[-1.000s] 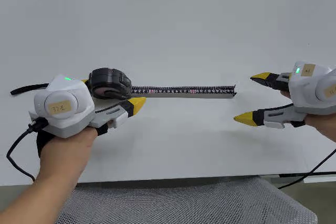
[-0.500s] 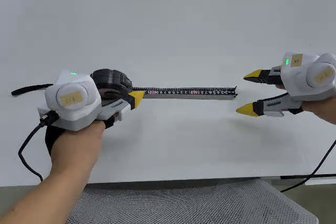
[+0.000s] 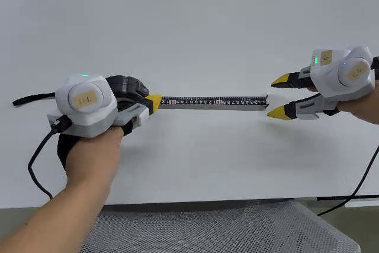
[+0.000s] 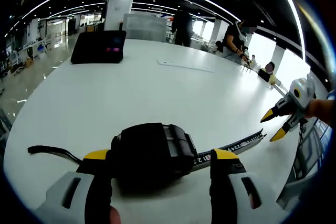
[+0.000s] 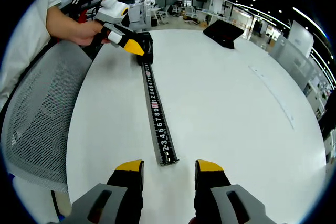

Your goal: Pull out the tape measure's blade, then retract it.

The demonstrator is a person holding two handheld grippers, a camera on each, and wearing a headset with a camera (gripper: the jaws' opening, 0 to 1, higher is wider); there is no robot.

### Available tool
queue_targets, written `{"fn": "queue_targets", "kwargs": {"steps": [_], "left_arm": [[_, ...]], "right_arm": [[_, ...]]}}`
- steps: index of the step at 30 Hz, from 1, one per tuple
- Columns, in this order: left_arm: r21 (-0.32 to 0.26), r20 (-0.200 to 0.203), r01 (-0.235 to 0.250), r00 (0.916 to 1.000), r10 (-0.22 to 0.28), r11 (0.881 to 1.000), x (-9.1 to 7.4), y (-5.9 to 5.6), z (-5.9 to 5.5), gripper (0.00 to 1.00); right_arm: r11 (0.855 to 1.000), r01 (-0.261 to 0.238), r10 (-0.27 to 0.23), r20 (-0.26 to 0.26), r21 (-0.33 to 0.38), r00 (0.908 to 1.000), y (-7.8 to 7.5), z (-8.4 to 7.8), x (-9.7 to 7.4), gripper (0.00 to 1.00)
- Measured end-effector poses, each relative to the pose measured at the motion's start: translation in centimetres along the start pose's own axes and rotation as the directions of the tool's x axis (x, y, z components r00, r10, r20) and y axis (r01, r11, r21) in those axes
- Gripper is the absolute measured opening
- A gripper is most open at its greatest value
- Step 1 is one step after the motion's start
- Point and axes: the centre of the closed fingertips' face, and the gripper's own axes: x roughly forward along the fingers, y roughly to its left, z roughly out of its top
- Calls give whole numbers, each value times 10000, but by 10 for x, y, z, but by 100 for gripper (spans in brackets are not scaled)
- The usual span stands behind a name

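Head view: a black, rounded tape measure case (image 3: pixel 127 90) sits on the white bench (image 3: pixel 195 34), and its dark steel blade (image 3: pixel 213 102) is drawn out flat toward the person's right. The left gripper (image 3: pixel 142 94) has its yellow-tipped fingers (image 3: pixel 153 100) around the case. The right gripper (image 3: pixel 276 98) is at the blade's far end with its fingers spread, one on each side of the line the blade makes. The blade's hooked tip lies just beside them, apart from both.

Left gripper view: the case (image 4: pixel 152 150) lies between this gripper's own fingers (image 4: pixel 97 155), and the blade (image 4: pixel 236 144) runs past the inner face of the right-hand one. A thin gap shows on that side, so I cannot tell whether the case is pinched or merely bracketed. A black wrist strap (image 4: pixel 52 152) trails off the case's back. The right gripper (image 4: pixel 270 127) waits at the blade's end.

Right gripper view: the blade (image 5: pixel 156 108) runs lengthwise straight away from the released right gripper (image 5: pixel 169 166) toward the case (image 5: pixel 146 45), where the left gripper (image 5: pixel 135 45) is. The tip stops just short of the gap between the fingers, nearer the left one. By my reckoning, a small advance along the blade's axis would bring the tip in for a pinch.
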Motion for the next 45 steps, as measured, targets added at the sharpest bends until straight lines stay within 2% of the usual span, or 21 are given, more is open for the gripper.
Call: {"fn": "queue_targets", "kwargs": {"steps": [15,28,34,45], "left_arm": [[-318,-108,-438,9990,435,9985,4,7,-2,65],[-300,-144,-440,9989,435,9986,4,8,-2,63],[-315,-141,-405,9991,401,9987,5,8,-2,63],[-396,-206,-412,9990,404,9984,5,9,-3,63]], "right_arm": [[9984,-397,384,-342,-402,9987,-5,0,7,29],[9952,-676,632,-627,-707,9960,-3,-2,13,23],[9919,-941,869,-844,-858,9926,1,-3,18,18],[9856,-1140,985,-1247,-1245,9873,3,-7,23,13]]}}
